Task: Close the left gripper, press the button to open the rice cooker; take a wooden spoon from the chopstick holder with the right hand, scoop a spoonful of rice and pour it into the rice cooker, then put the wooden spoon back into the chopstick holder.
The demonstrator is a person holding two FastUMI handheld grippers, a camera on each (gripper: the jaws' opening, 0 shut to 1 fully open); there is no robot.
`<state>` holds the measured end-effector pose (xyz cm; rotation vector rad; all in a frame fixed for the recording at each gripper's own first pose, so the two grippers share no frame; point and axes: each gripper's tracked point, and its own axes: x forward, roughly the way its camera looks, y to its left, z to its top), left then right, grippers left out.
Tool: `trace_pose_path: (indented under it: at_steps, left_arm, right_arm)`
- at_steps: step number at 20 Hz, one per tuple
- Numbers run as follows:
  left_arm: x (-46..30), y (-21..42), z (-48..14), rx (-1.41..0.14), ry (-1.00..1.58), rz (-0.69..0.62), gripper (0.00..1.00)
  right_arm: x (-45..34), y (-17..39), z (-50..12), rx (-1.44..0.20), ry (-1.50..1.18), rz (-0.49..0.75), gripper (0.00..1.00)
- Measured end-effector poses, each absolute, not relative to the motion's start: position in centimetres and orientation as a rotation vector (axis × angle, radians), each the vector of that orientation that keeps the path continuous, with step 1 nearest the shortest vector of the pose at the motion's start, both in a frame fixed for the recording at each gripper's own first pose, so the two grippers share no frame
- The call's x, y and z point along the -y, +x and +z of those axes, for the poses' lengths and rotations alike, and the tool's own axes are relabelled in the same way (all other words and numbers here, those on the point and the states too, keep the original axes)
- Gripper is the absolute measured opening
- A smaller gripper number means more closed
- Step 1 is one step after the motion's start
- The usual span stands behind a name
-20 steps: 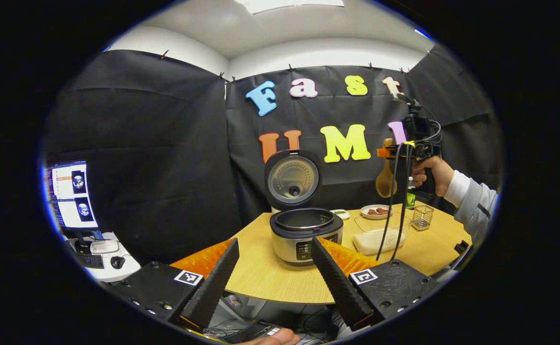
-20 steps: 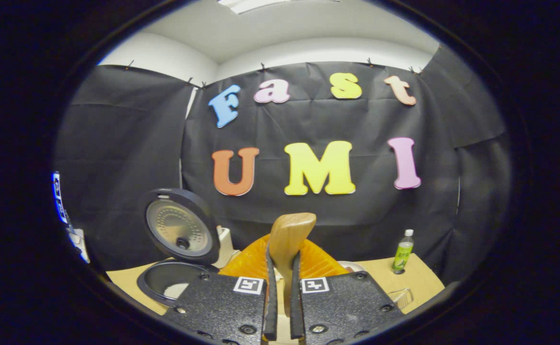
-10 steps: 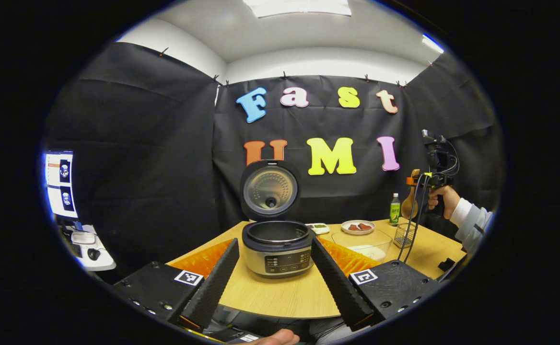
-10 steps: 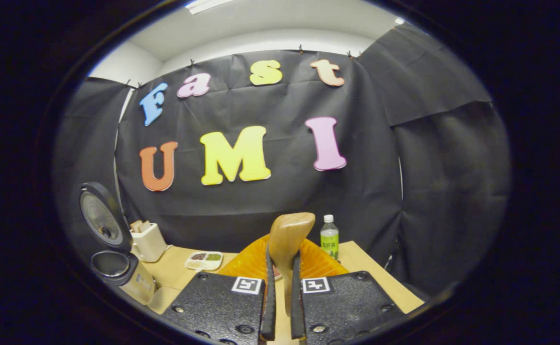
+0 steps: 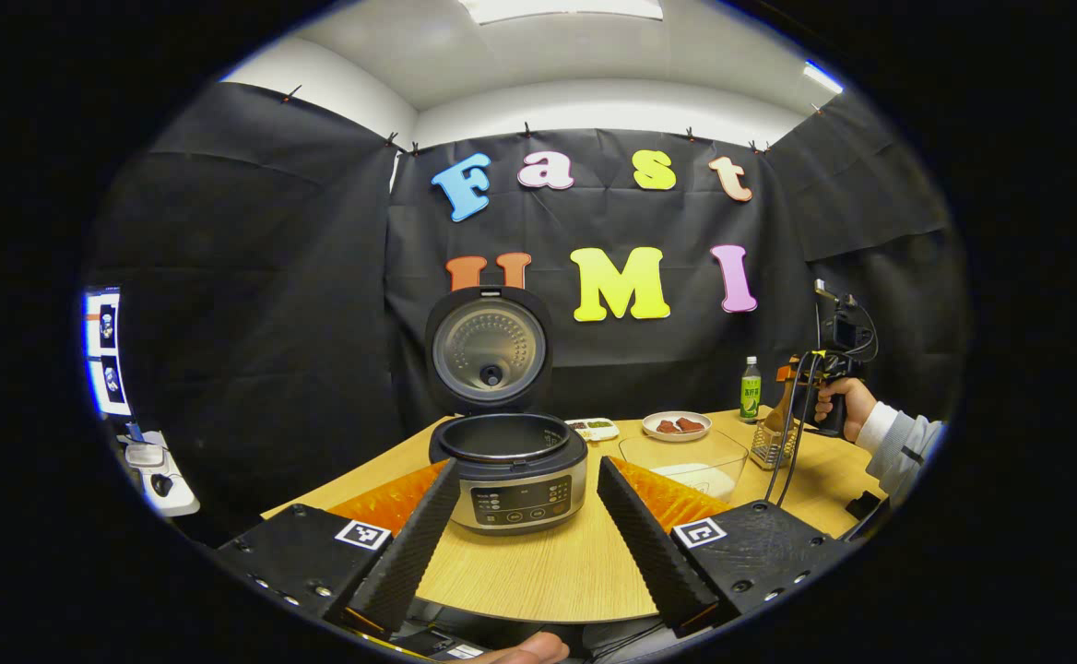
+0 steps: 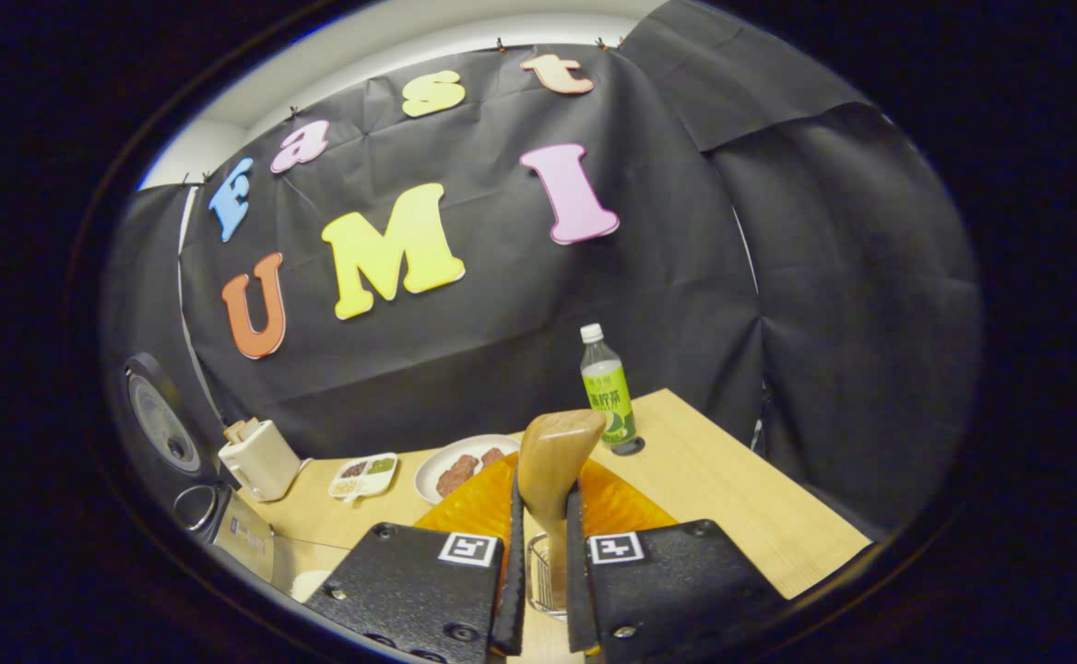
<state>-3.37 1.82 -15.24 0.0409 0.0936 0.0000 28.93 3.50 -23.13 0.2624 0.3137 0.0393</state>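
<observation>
Rice cooker [image 5: 508, 466] sits lid-up near the bench's [image 5: 548, 563] front edge in the left gripper view, framed by my left tongs [image 5: 525, 530], spread wide and empty. Far off by the bench's right edge, my right tongs [image 5: 792, 383] hang over the chopstick holder [image 5: 772, 446].

Right gripper view: right tongs [image 6: 540, 563] clenched on the wooden spoon [image 6: 552, 470], holder [image 6: 543, 576] directly beneath. I'd say lower straight, handle inside the rim, then let go.

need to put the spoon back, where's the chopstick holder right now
In the left gripper view the chopstick holder stands on the table's right side, beside the glass bowl, under the right gripper.
</observation>
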Motion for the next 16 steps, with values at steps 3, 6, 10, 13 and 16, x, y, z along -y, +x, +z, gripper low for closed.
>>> trace_pose_path:
  at_steps: [3,6,10,13,16]
  left_arm:
    - [-0.5,-2.3,-16.6,-0.132,0.022,-0.022,0.96]
    - [0.9,-1.4,-17.6,-0.168,-0.003,-0.067,0.96]
    - [0.7,-1.3,-17.4,-0.176,0.023,-0.057,0.96]
    - [0.8,-1.5,-16.4,-0.174,-0.002,-0.063,0.96]
    - [-0.3,-1.7,-13.9,-0.174,-0.006,-0.033,0.96]
  right_arm:
    - [-2.0,28.5,-21.6,-0.255,0.231,0.006,0.57]
    - [-0.5,26.2,-20.0,-0.161,0.214,-0.054,0.89]
    - [0.6,21.5,-19.1,-0.133,0.225,-0.085,1.00]
    - [0.4,17.5,-18.6,-0.141,0.240,-0.069,0.99]
    - [-0.7,14.0,-18.5,-0.156,0.254,-0.011,1.00]
